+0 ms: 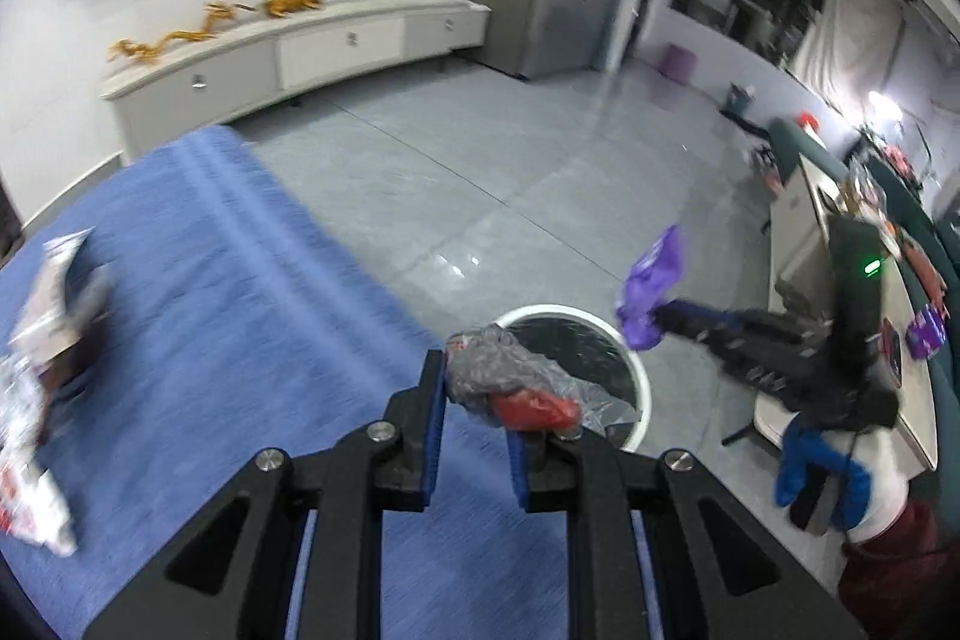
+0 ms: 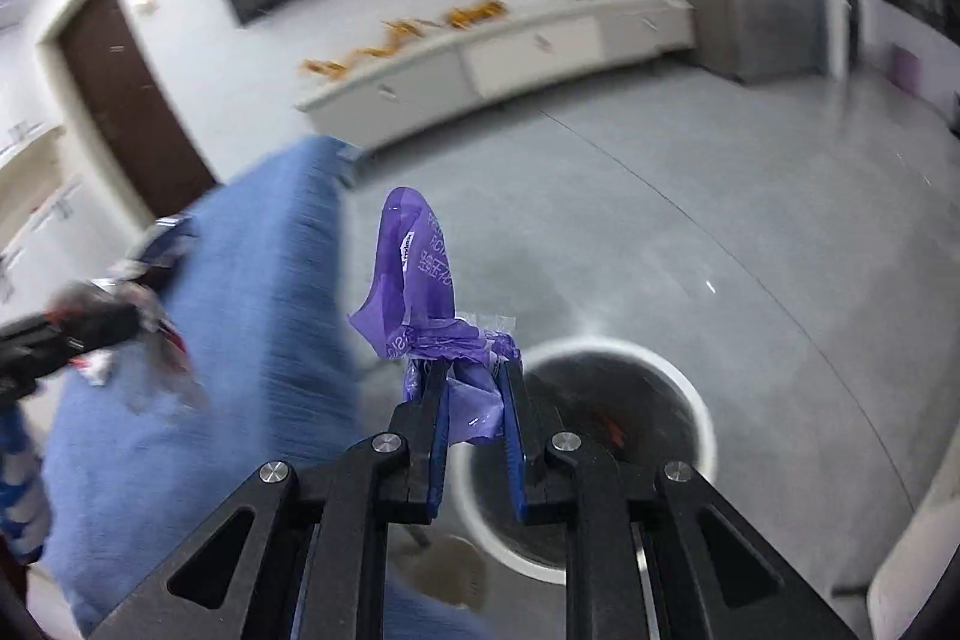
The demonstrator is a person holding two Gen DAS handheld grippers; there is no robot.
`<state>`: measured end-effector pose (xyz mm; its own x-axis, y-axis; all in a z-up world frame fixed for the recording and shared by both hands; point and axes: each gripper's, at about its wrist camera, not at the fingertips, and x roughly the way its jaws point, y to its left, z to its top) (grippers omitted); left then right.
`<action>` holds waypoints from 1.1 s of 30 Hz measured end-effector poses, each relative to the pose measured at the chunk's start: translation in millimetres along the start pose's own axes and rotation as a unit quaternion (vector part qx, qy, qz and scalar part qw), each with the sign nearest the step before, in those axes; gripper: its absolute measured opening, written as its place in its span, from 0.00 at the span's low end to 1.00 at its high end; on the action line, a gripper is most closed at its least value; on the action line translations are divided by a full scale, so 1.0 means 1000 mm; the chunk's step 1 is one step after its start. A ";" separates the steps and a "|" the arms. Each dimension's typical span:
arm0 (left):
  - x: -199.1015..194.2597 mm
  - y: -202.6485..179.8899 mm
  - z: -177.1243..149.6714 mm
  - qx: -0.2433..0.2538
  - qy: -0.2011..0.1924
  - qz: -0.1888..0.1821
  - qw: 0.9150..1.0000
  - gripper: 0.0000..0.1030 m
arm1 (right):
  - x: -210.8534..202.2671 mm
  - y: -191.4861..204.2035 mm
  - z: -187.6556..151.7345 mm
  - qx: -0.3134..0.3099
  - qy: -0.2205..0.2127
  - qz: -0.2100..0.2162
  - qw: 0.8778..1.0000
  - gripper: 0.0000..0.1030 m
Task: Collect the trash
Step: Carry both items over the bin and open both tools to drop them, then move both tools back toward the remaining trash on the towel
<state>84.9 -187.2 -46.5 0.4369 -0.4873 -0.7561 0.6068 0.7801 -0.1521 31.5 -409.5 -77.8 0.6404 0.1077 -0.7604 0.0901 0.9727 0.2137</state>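
Two grippers are showing, each one carrying a single piece of trash, and one white-rimmed bin [image 1: 641, 388] with a dark inside is standing on the grey floor [image 1: 468, 184] beside the blue-covered surface [image 1: 198, 292]. The left gripper [image 1: 474, 376] is clamping a crumpled clear wrapper with red inside [image 1: 516, 388], holding it over the near rim of the bin. The right gripper [image 2: 474, 376] is pinching a purple wrapper [image 2: 420, 280] whose free end is standing up above the fingertips, just left of the bin [image 2: 699, 412] in its own view. Both grippers are tilting steeply downward.

The left wrist view is showing the right gripper [image 1: 666, 316] from the side, reaching in over the bin's far edge, with a hand in a blue and white glove [image 1: 828, 484] behind it, and more wrappers [image 1: 42, 370] lying on the blue surface (blurred, so uncountable). The right wrist view is showing something red [image 2: 609, 427] already lying inside the bin, and the left gripper [image 2: 138, 319] at its left edge, heavily blurred
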 end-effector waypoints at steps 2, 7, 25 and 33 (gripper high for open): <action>0.023 -0.016 0.009 0.018 0.014 0.002 1.000 0.17 | 0.016 -0.018 -0.006 0.019 0.016 -0.011 1.000 0.15; 0.075 -0.052 0.026 0.053 0.043 0.015 0.998 0.19 | 0.051 -0.052 -0.017 0.054 0.049 -0.030 0.997 0.18; 0.095 -0.070 0.036 0.038 0.032 0.001 0.999 0.47 | 0.058 -0.088 -0.031 0.089 0.063 -0.075 0.991 0.47; 0.029 -0.045 0.028 0.001 -0.026 -0.021 0.999 0.47 | 0.009 -0.040 -0.004 0.070 -0.001 -0.066 0.995 0.47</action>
<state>88.6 -247.1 -43.5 0.4450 -0.5384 -0.7157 0.6259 0.7585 -0.1815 30.9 -446.9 -95.5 0.6176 -0.0201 -0.7862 0.2795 0.9400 0.1955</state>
